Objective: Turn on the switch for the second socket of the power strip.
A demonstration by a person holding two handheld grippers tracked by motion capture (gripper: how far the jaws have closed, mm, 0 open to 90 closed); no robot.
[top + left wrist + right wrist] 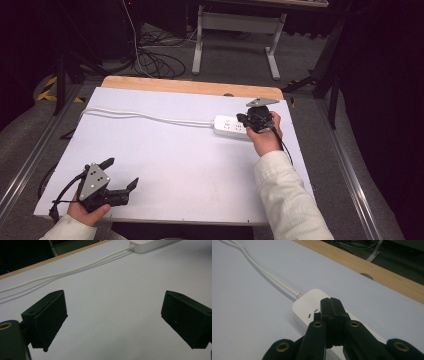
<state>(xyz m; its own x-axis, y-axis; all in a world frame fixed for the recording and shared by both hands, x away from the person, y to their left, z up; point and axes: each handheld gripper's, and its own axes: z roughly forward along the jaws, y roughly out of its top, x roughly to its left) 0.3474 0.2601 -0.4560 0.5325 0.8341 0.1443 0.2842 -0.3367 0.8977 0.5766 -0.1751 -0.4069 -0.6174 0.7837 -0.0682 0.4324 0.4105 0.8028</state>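
Now | right gripper (331,305) pressing, jaws together, on white power strip (229,125) | left gripper (121,176) idling apart | risk: strip sliding.

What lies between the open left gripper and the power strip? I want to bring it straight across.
Nothing visible does. Between the left gripper and the power strip lies bare white table sheet; the strip's cord runs along the far side. The right gripper sits shut over the strip.

No readable text, label or number anywhere (power strip (312,306) included).
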